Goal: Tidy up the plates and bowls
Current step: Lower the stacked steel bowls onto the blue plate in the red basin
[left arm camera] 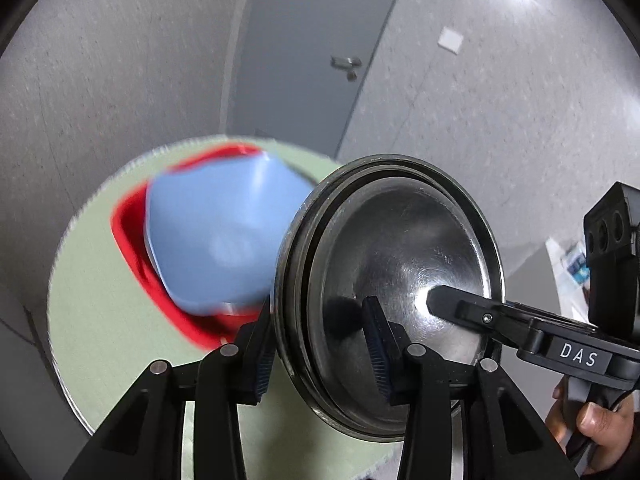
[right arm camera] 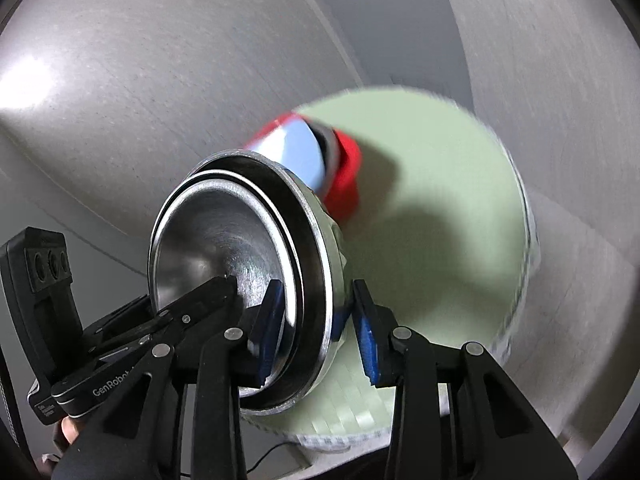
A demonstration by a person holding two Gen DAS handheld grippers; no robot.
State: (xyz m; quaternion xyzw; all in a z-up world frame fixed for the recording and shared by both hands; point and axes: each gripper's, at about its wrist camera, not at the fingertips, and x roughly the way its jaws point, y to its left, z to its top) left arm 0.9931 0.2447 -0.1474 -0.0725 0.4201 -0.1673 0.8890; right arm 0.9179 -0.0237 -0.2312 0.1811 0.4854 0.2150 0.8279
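Observation:
A stack of nested steel bowls (left arm camera: 400, 256) hangs tilted above the round pale-green table (left arm camera: 100, 320), held from two sides. My left gripper (left arm camera: 320, 344) is shut on the stack's near rim, one pad outside the wall and one inside. My right gripper (right arm camera: 320, 328) is shut on the opposite rim of the steel bowls (right arm camera: 212, 232) in the same way. Each view shows the other gripper's inner finger (left arm camera: 444, 302) (right arm camera: 216, 288) reaching into the bowl. On the table a blue bowl (left arm camera: 216, 240) sits inside a red bowl (left arm camera: 128, 220), blurred.
The table (right arm camera: 440, 200) is small, with grey floor all around its edge. Beyond it stands a grey door (left arm camera: 304, 60) with a lever handle (left arm camera: 346, 63). A person's hand (left arm camera: 596, 420) grips the right gripper's handle at the lower right.

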